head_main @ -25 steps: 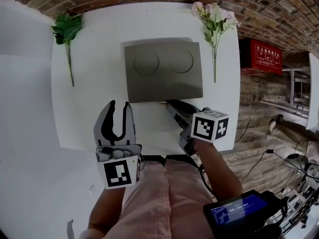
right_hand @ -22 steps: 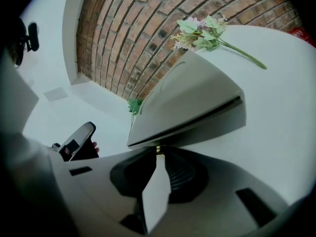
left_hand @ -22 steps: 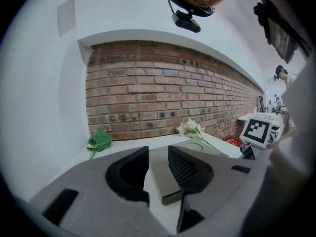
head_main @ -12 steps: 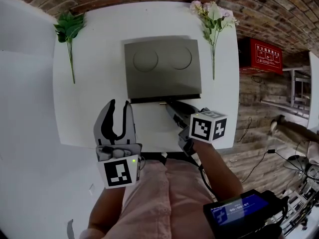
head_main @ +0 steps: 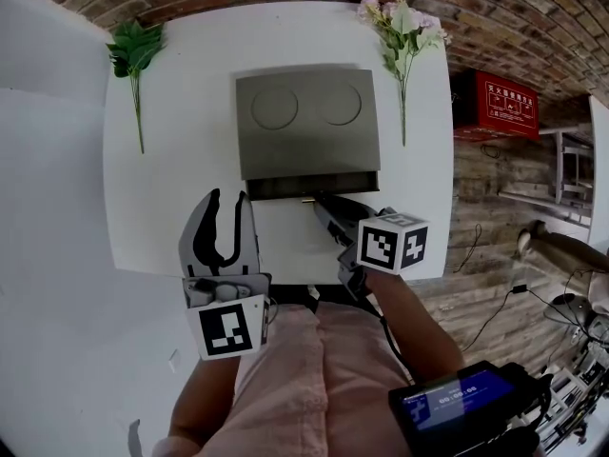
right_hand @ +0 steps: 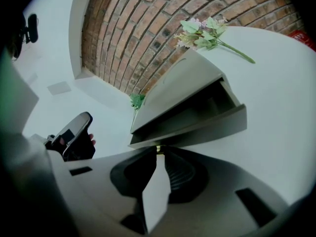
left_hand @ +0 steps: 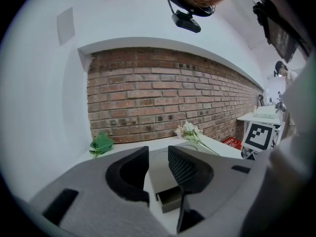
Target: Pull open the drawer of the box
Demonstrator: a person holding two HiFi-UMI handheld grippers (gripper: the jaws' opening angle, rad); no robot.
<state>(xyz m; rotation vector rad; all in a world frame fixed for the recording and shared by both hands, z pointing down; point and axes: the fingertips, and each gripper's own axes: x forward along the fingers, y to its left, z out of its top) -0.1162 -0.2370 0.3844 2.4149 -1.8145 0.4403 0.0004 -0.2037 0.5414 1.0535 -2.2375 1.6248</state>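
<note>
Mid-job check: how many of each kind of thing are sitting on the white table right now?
Grey box with drawer: 1
Green leaf sprig: 1
Flower sprig: 1
Total: 3

I can barely see the small yellowish knob (right_hand: 158, 147) on the grey box's drawer (right_hand: 207, 122): the right hand-held gripper (head_main: 321, 203) is pinched around it. The drawer's inside is too dark to make out. Print on the red wall sign (head_main: 511, 106) and the dark blue-screened device (head_main: 455, 403) is too small for me.
</note>
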